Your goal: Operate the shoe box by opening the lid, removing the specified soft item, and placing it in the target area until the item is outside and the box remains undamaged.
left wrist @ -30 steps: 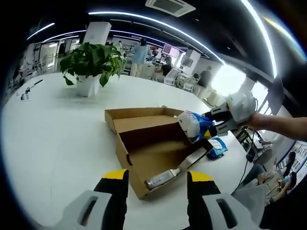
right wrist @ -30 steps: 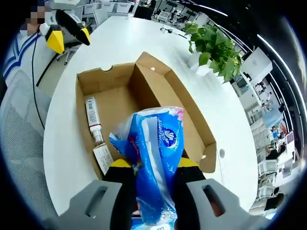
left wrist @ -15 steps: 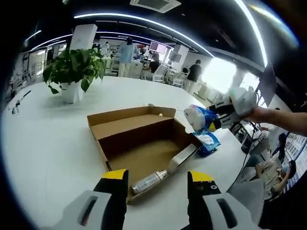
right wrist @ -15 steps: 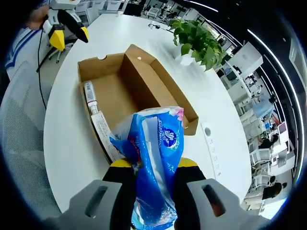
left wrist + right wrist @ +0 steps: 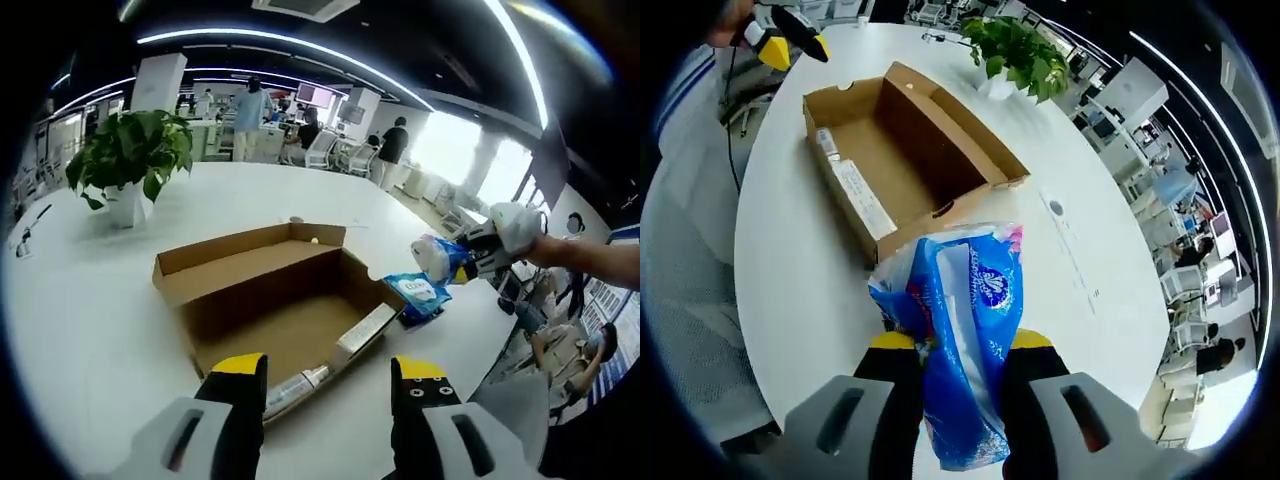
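Open cardboard shoe box [image 5: 270, 300] sits on the round white table [image 5: 90, 330], lid flap folded back on the side toward the potted plant [image 5: 130, 160]. Inside the box, along the wall nearest the left gripper [image 5: 325, 385]: a tube [image 5: 290, 385] and a flat white carton [image 5: 362, 330]. Left gripper's jaws are apart, nothing between them, hovering just short of the box's near edge. Right gripper [image 5: 955, 355] is clamped on a blue-and-white soft tissue pack [image 5: 960, 330], held above bare table, clear of the box's short end. In the left gripper view the same pack [image 5: 440, 258] hangs beyond the box's far corner, above a second blue pack [image 5: 415, 295] lying on the table just beside that corner. Plant stands well apart from the box.
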Available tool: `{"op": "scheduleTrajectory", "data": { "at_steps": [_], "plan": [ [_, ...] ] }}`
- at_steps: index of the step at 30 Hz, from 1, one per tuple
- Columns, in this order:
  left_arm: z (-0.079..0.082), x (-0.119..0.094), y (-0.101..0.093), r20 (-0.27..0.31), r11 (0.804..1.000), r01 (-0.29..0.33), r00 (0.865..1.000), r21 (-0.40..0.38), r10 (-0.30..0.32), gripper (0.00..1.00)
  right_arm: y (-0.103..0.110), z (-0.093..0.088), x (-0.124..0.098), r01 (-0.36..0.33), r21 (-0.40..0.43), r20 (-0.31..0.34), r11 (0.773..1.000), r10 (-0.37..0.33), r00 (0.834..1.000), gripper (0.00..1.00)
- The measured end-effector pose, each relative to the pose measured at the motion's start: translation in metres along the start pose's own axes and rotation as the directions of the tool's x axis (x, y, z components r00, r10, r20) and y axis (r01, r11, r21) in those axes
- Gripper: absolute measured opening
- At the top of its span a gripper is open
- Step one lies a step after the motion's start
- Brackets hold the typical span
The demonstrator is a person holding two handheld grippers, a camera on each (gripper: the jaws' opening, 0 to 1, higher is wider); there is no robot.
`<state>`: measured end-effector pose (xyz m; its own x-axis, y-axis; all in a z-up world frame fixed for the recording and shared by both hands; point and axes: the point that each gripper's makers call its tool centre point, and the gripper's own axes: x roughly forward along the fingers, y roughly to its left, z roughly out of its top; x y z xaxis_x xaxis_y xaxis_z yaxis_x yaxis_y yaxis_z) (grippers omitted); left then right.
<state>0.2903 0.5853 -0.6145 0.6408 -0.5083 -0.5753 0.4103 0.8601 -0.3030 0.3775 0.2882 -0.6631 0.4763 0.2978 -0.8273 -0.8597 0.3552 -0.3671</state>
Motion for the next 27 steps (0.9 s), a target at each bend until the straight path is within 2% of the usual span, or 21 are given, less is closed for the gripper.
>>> {"op": "scheduleTrajectory", "data": {
  "at_steps": [8, 13, 19, 27],
  "plan": [
    [-0.003, 0.007, -0.012, -0.003, 1.0, 0.002, 1.0, 0.009, -0.002, 0.51, 0.0, -0.06, -0.017, 0.014, 0.06, -0.049, 0.998, -0.011, 0.999, 0.26],
    [-0.006, 0.009, -0.015, -0.008, 1.0, -0.005, 1.0, 0.004, 0.005, 0.51, 0.001, -0.096, -0.036, 0.036, 0.1, -0.08, 0.994, -0.028, 0.996, 0.26],
    [-0.007, 0.01, -0.023, -0.016, 1.0, -0.015, 1.0, 0.003, 0.015, 0.51, -0.003, -0.13, -0.048, 0.055, 0.139, -0.105, 0.989, -0.04, 0.994, 0.26],
    [-0.004, 0.01, -0.032, -0.013, 0.999, -0.033, 0.999, 0.008, 0.033, 0.51, -0.002, -0.159, -0.052, 0.061, 0.168, -0.125, 0.984, -0.04, 0.991, 0.26]
  ]
}}
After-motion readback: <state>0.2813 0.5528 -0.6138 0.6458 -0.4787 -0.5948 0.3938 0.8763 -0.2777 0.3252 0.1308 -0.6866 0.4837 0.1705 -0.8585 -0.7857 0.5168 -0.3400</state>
